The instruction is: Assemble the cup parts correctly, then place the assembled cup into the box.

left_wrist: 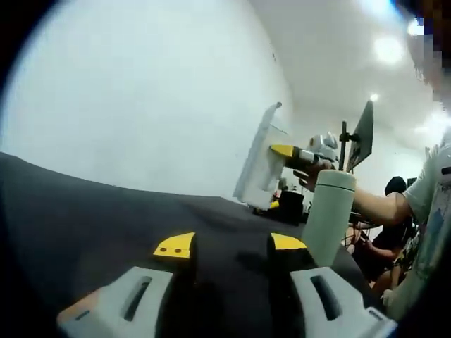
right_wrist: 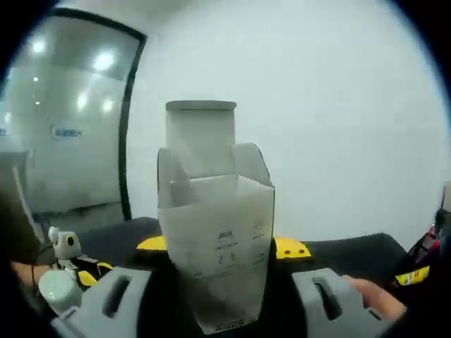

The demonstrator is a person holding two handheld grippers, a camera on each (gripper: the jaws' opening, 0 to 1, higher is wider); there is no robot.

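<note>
Here the right gripper (right_wrist: 218, 257) is closed on the white box (right_wrist: 215, 246), one jaw on each side wall, holding it upright with its top flaps open, probably so the cup can drop in. In the left gripper view, the left gripper (left_wrist: 229, 245) hangs wide and empty above the dark surface (left_wrist: 84, 211). The pale cup (left_wrist: 329, 215) stands upright just to its right, lid on and seemingly assembled. Farther off, the box (left_wrist: 259, 165) appears again, pinched by the right gripper (left_wrist: 292, 153). The cup still needs lifting in.
</note>
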